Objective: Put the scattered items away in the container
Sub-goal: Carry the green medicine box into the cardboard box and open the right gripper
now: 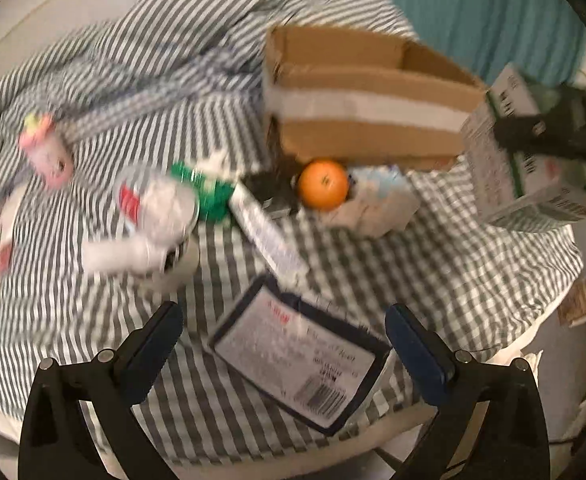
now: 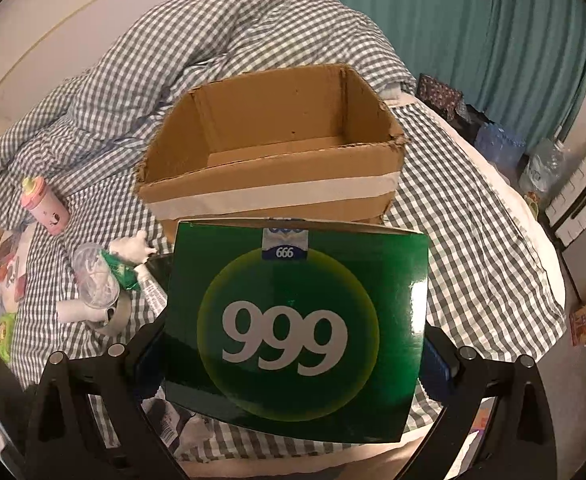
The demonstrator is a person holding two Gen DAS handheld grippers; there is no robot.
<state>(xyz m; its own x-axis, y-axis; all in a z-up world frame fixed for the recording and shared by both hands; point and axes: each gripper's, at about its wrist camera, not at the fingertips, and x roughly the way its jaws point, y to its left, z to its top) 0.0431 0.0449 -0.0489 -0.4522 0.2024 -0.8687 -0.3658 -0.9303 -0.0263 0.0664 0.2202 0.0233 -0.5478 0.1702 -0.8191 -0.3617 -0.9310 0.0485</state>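
An open cardboard box (image 2: 269, 184) with a white tape band stands on the checked bed, its inside bare where I can see it. My right gripper (image 2: 293, 354) is shut on a green box marked 999 (image 2: 293, 332), held just in front of the cardboard box. In the left wrist view the same green box (image 1: 529, 168) hangs to the right of the cardboard box (image 1: 365, 136), clamped by the right gripper (image 1: 549, 132). My left gripper (image 1: 283, 320) is open above a flat dark-edged packet with a white label (image 1: 297, 360), which lies on the bed between its fingers, untouched.
Scattered on the checked bedding (image 1: 433, 264): an orange (image 1: 324, 184), a white soft pack (image 1: 377, 204), a long white tube (image 1: 267, 236), a green packet (image 1: 209, 192), a clear cup (image 1: 161, 204), a pink cup (image 1: 47, 152). Right of the bed stand bottles (image 2: 541, 164) and a teal curtain (image 2: 453, 28).
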